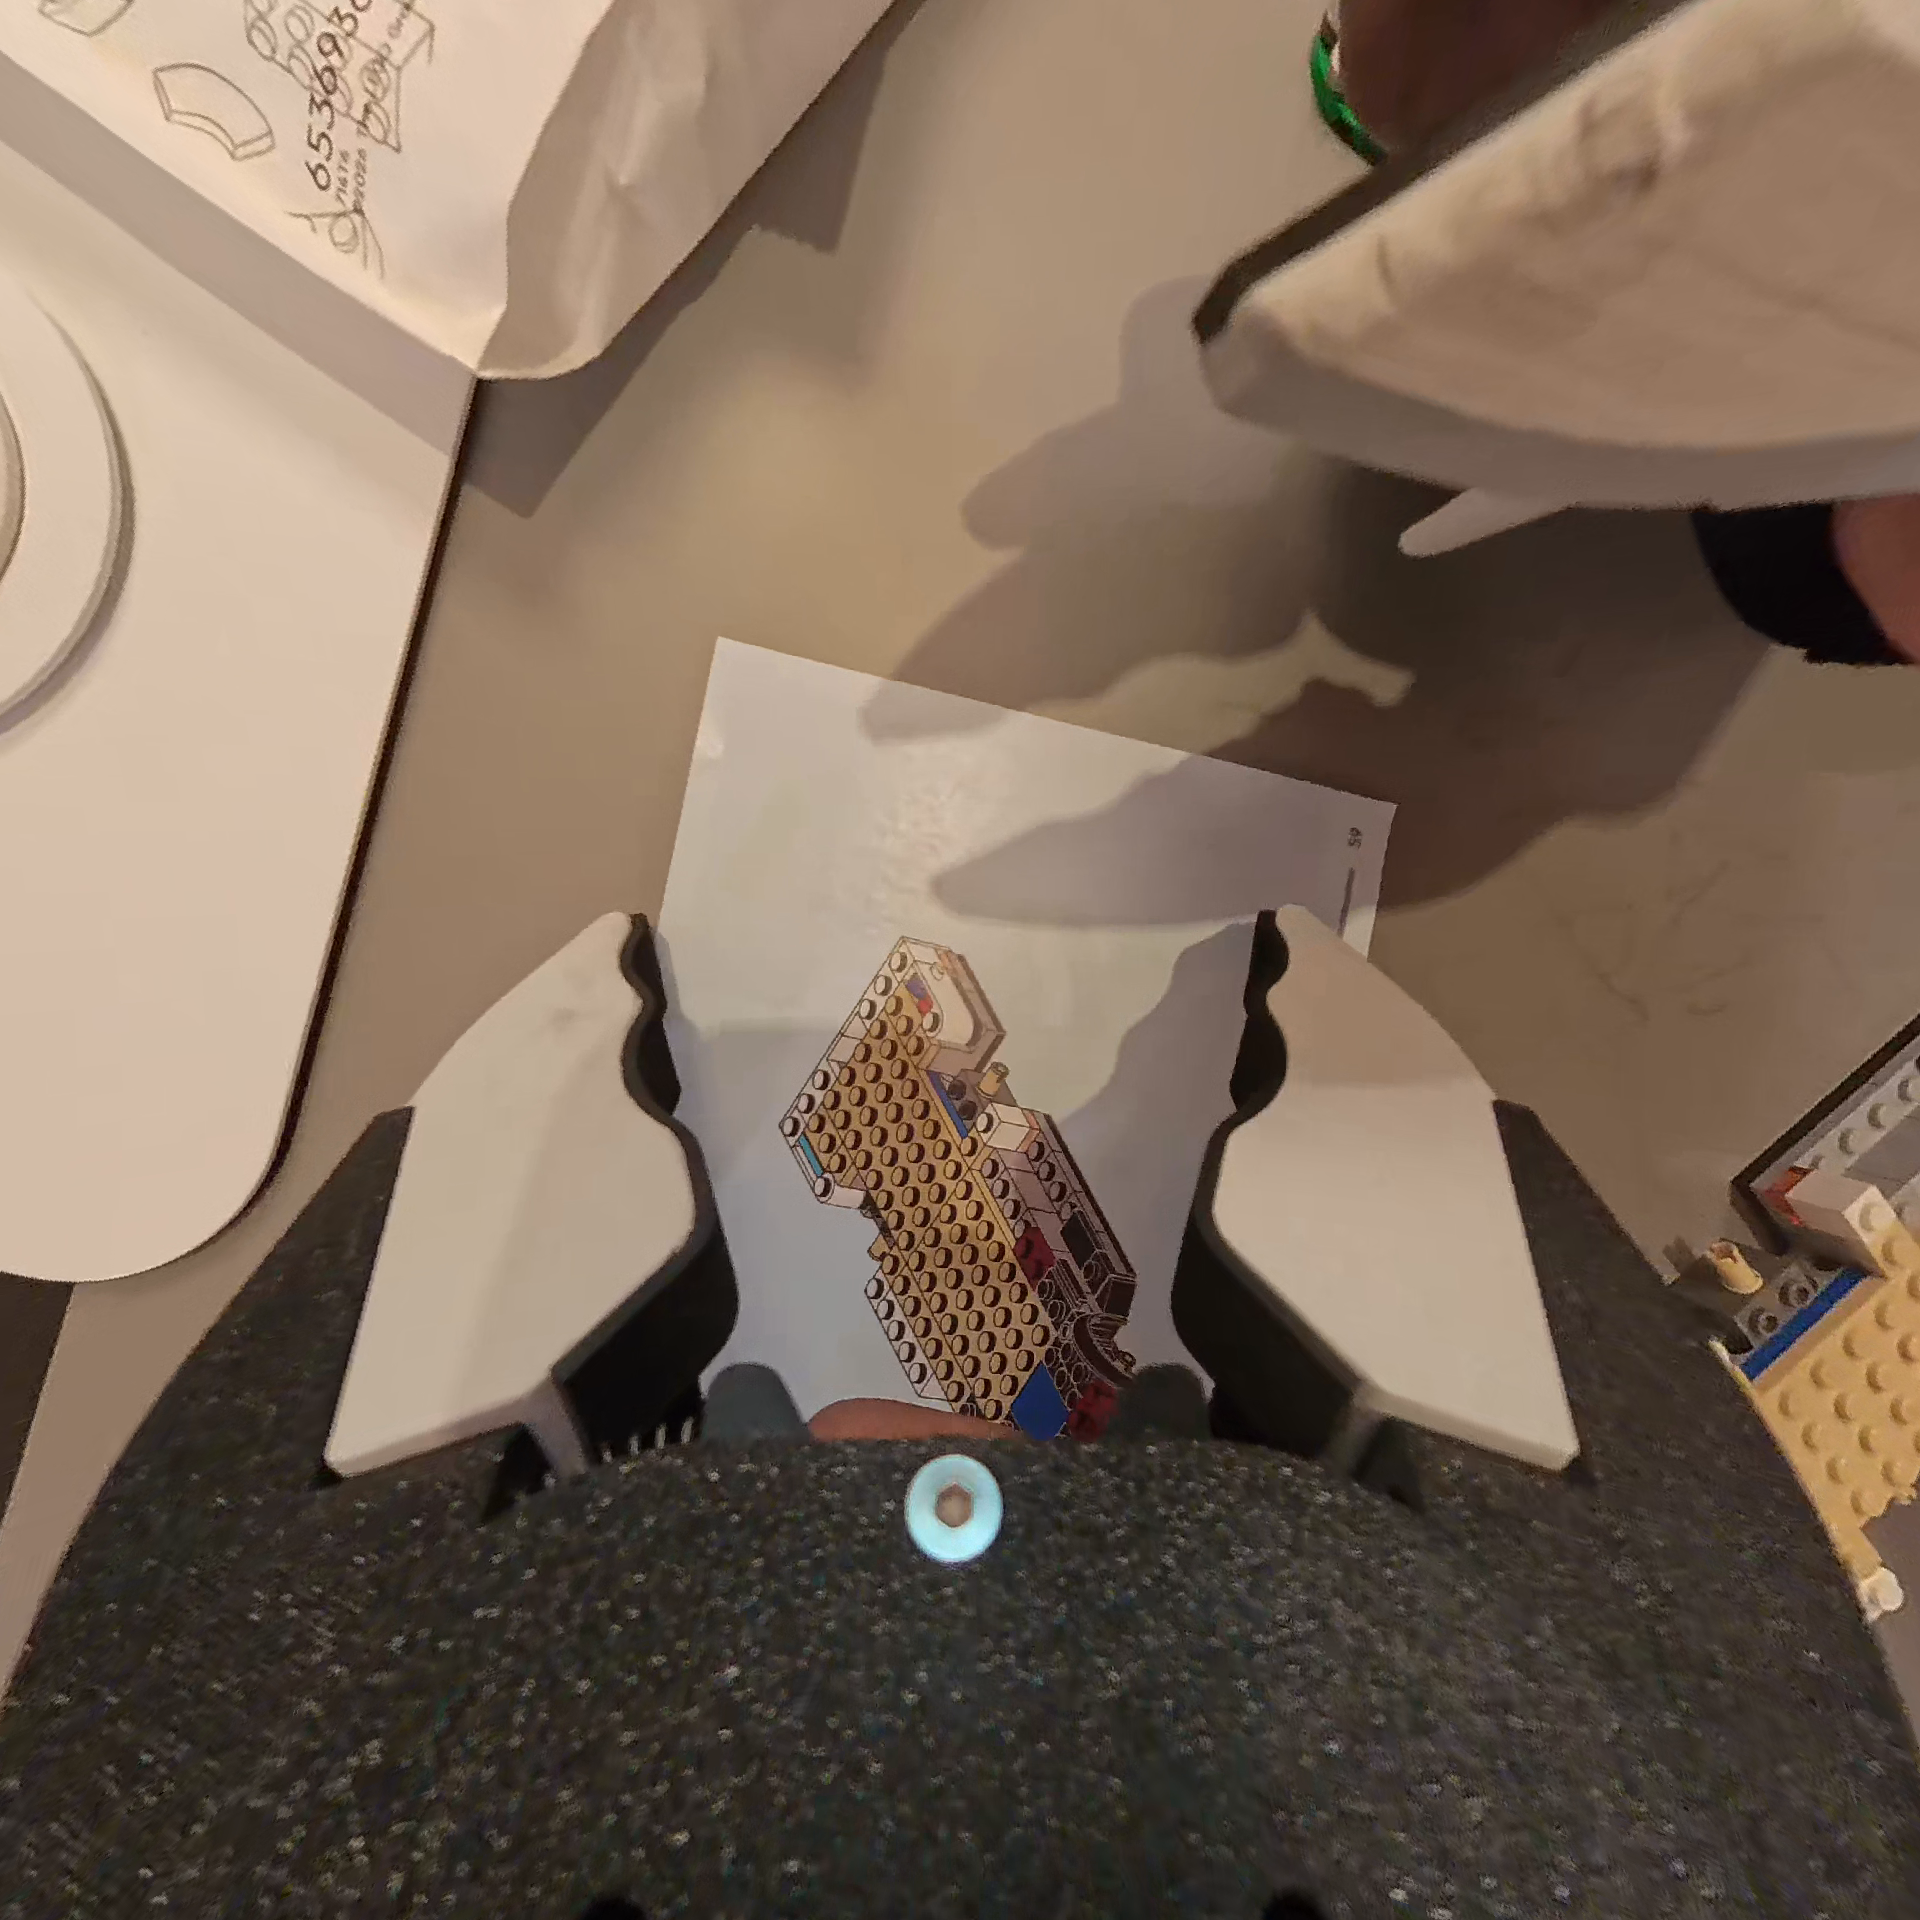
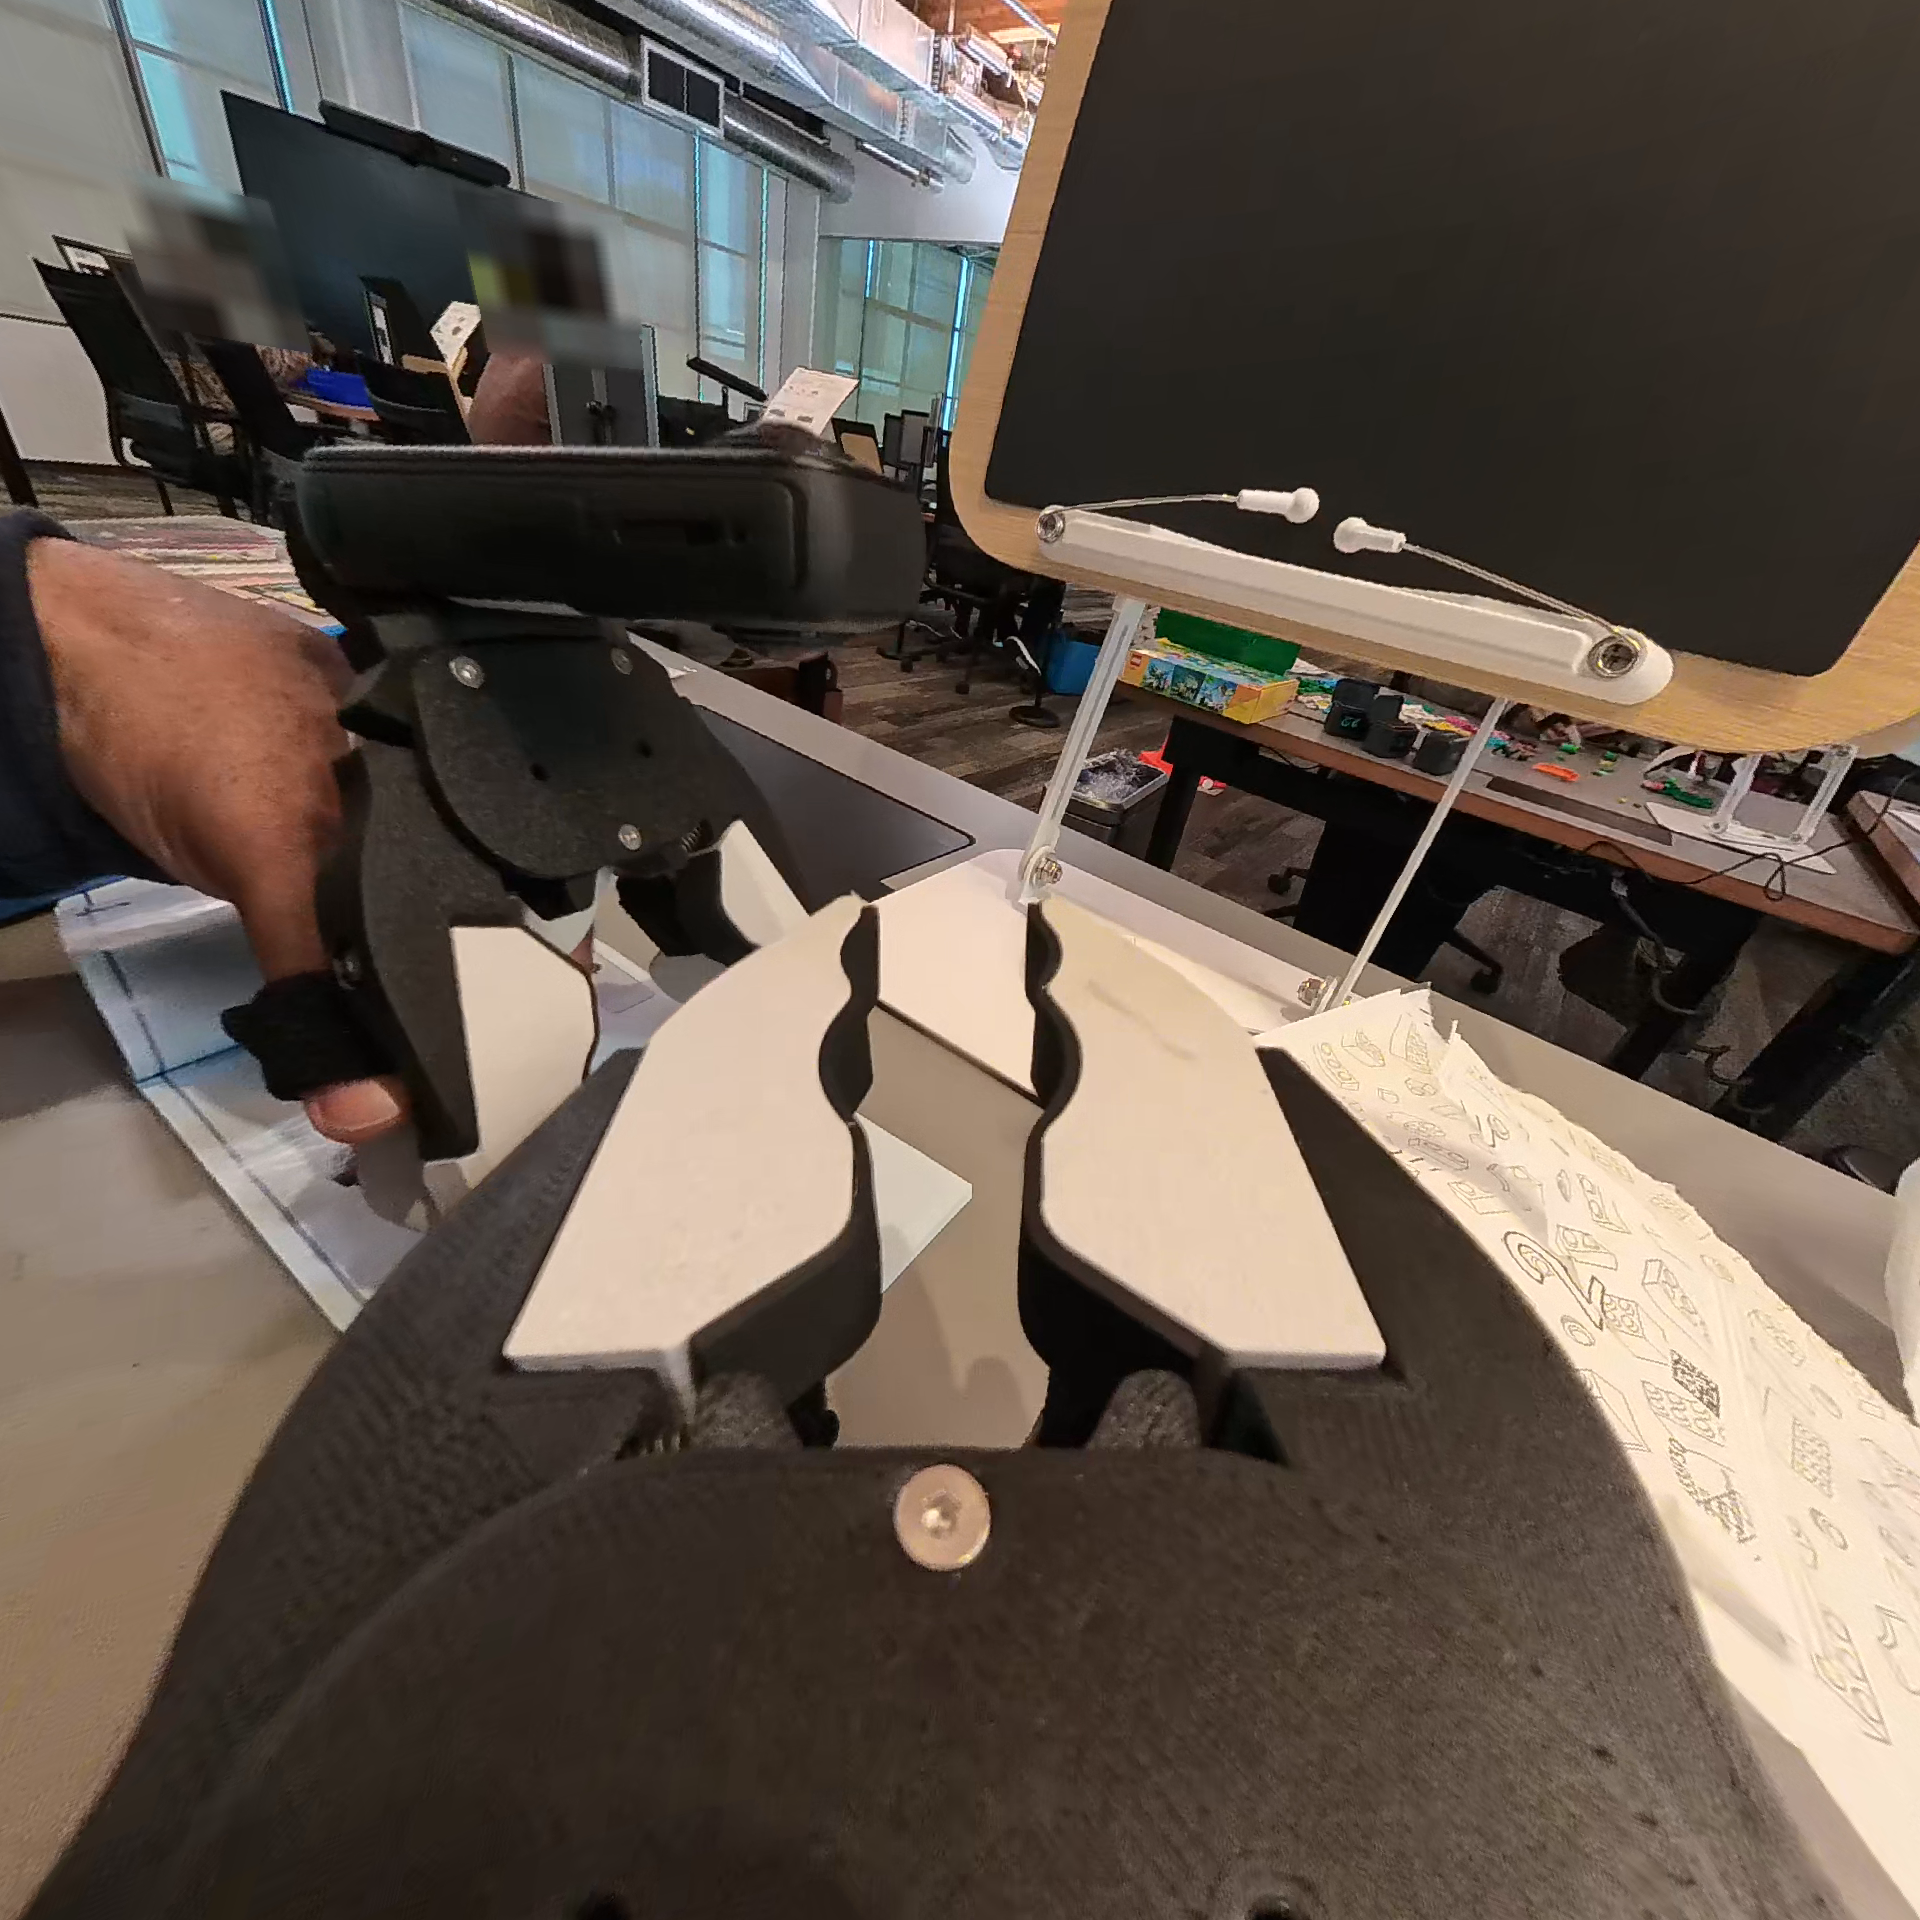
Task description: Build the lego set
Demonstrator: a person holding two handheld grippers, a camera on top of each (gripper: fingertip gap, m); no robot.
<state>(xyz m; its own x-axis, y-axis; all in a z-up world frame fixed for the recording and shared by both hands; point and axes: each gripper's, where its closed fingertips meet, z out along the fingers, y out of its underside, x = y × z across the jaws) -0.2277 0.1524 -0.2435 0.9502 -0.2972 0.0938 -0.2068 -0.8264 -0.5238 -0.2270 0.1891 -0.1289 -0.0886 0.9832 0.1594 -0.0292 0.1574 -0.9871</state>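
Your left tool [image 1: 951, 935] hangs over a printed instruction sheet [image 1: 997, 831] that lies flat on the surface [image 1: 831, 468]. Its fingers [image 1: 582, 1049] stand wide apart with nothing between them; the sheet's drawing of a tan studded brick model [image 1: 935, 1184] shows through the gap. Your hand [image 2: 177, 748] grips this tool from behind, seen in the right wrist view.

To the right of the left tool, near its base, sits a partly built brick model [image 1: 1860, 1351] of tan plates with grey, blue and white pieces. To its left lies a white board [image 1: 208, 831] with rounded corners, and beyond that, ahead and left, a white paper bag [image 1: 468, 156] printed with line drawings of bricks.

Your right tool [image 2: 951, 925] is raised above the surface, ahead and to the right of the left one, tilted toward the room. Its fingers [image 2: 727, 1122] are only narrowly parted and grip nothing; the white board's edge shows through the gap, farther off. The paper bag lies just to its right. Ahead and above it stands a black panel with a wooden rim [image 2: 1455, 312] on thin white struts. Beyond are tables, chairs and windows.
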